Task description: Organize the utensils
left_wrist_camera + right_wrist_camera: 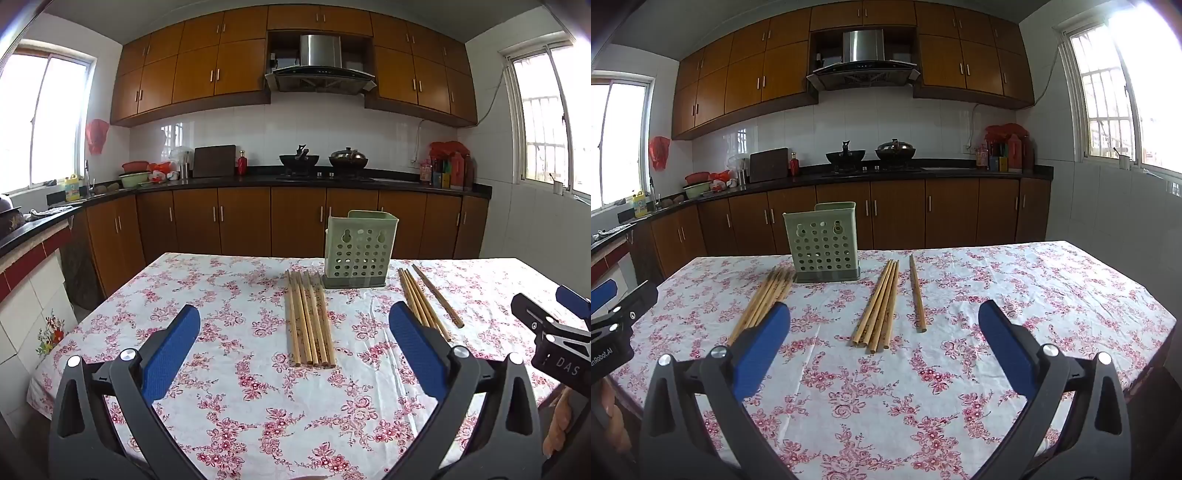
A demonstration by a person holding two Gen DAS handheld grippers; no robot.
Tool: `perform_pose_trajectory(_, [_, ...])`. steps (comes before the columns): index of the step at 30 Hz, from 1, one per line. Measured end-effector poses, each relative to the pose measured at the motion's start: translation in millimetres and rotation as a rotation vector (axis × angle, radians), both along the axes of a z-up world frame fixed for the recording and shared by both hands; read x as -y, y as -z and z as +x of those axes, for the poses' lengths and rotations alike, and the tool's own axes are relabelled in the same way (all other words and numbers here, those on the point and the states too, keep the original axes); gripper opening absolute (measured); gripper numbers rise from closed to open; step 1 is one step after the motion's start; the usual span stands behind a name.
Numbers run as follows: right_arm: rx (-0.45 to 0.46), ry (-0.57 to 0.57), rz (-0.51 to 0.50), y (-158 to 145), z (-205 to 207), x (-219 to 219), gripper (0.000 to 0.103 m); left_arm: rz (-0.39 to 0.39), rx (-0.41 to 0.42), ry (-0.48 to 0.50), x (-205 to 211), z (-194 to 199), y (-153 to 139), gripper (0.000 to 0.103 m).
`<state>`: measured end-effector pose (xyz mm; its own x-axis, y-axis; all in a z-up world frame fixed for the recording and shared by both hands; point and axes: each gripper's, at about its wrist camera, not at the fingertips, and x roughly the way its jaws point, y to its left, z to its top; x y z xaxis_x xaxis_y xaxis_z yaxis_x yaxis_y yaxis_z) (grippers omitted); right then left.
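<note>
A green perforated utensil holder [357, 251] [823, 242] stands upright at the table's far side. A left bundle of several wooden chopsticks [309, 319] [764, 299] lies flat in front of it. A right bundle of chopsticks [421, 301] [879, 308] lies beside it, with one darker chopstick [439, 297] [917, 295] apart to its right. My left gripper [295, 325] is open and empty above the near table, facing the left bundle. My right gripper [884, 325] is open and empty, facing the right bundle; it also shows in the left wrist view [546, 321].
The table [236, 387] [1052, 288] has a floral cloth. Behind it run a kitchen counter [258, 181] with woks, bottles and bowls, and wooden cabinets. The left gripper's body shows at the left edge of the right wrist view [613, 321].
</note>
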<state>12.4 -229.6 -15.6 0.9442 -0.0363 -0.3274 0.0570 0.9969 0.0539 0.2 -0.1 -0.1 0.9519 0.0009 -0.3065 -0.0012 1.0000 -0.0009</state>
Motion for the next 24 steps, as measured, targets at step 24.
perform_pose_trajectory(24, [0.001,0.001,0.005,1.7,-0.2,1.2,0.099,0.001,-0.001,0.005,0.3,-0.4,0.0,0.101])
